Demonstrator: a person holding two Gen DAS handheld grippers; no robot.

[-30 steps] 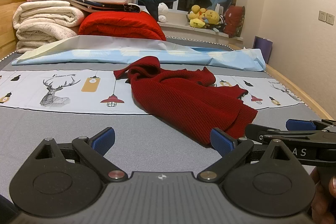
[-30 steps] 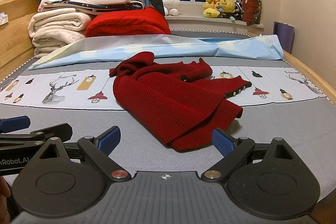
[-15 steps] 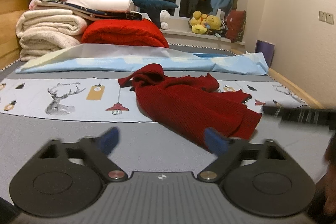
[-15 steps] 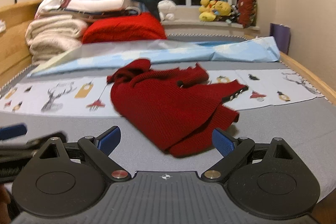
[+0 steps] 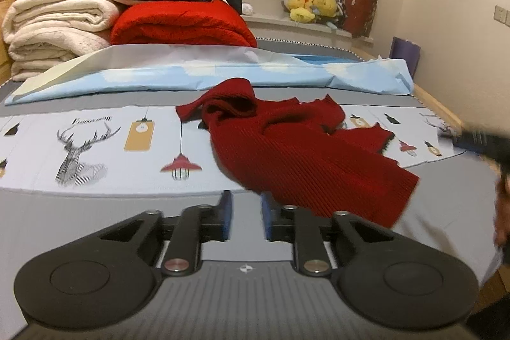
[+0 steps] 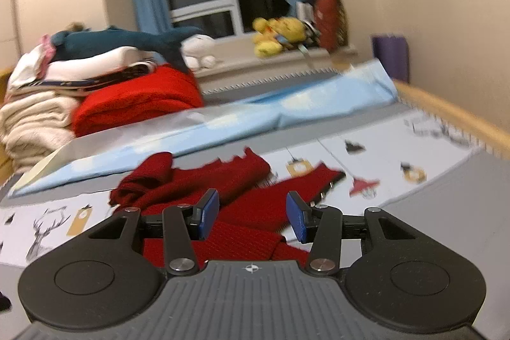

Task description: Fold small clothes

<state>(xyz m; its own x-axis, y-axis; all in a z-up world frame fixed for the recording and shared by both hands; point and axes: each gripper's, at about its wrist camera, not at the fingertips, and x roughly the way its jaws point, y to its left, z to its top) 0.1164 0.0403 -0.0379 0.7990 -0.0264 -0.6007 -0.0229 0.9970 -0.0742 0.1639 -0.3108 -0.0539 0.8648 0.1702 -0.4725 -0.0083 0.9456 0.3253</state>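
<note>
1. The left gripper (image 5: pixel 245 217) points slightly downward over the grey bed cover (image 5: pixel 95 212), its black linkage arms drawn in. Its jaws have just been closing and now stand narrow, with a slim gap of bare cover between the blue pads (image 5: pixel 226 214). Nothing is gripped; the right pad sits at the near hem of the red knit garment (image 5: pixel 306 161), and contact cannot be told.
2. The garment is a dark red, finely ribbed knit, lying crumpled on the bed across a pale printed sheet (image 5: pixel 79 148) with deer and lantern drawings. Its bunched end lies toward the far side, and a flatter panel reaches toward the grippers.
3. In the left wrist view, the right gripper shows only as a blurred dark shape at the right edge (image 5: pixel 478 142).
4. The right gripper (image 6: pixel 251 217) is rolled, so the room looks tilted, and it hangs low over the garment (image 6: pixel 242 206). Its jaws have just been closing and stand about half open. Red ribbed fabric lies beneath and between the blue fingers (image 6: pixel 208 212), but the pads do not pinch it.
5. Beyond, there are folded cream blankets (image 5: pixel 57 27) of a soft, fluffy look, a rolled red quilt (image 5: pixel 181 24) and a smooth light-blue sheet (image 5: pixel 223 75).
</note>
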